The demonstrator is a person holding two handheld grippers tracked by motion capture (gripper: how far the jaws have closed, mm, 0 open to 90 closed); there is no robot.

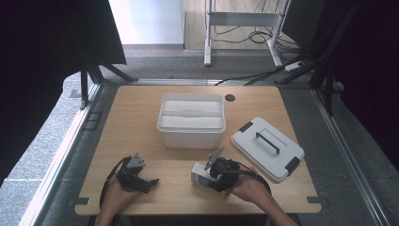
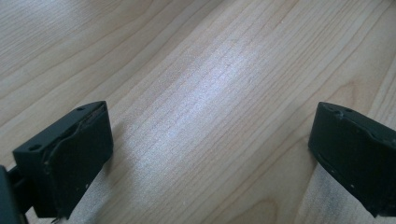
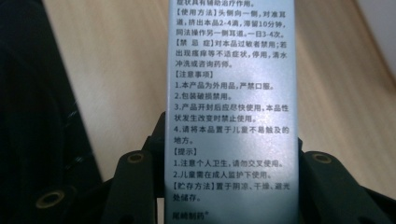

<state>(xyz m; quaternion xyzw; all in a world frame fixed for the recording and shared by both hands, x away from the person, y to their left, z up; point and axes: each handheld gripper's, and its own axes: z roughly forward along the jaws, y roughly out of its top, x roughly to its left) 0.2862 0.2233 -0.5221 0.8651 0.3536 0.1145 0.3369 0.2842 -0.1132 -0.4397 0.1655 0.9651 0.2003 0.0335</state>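
High view first: my right gripper (image 1: 212, 175) has its jaws clamped on a small white carton (image 1: 201, 175), low over the near edge of the worktop (image 1: 141, 108). Ahead of these jaws stands the open white bin (image 1: 191, 120); its lid (image 1: 267, 148) lies off to their right, well apart from the bin. My left gripper (image 1: 141, 180) sits idle across from the carton, apart from it. The risk I judge here: the carton sticks out sideways from my grip, so a lift toward the bin could catch the near wall and twist the carton loose.

Left gripper view: my jaws stand wide, bare wood between them, and a strip of pale foam (image 2: 327, 205) lies just under the right-hand jaw. Nothing held. If I swing this hand in to help, those wide jaws could knock the carton.

Right gripper view: the carton (image 3: 231, 93) runs straight up between my jaws, its printed face toward the camera, pinched near its lower end. That is a long piece beyond a short grip, so I reckon it may pivot or slide if I move fast. It is thin card too; squeezing harder could crush it. A dark sleeve (image 3: 37, 116) sits left of the jaws, close enough to brush the carton on a turn.
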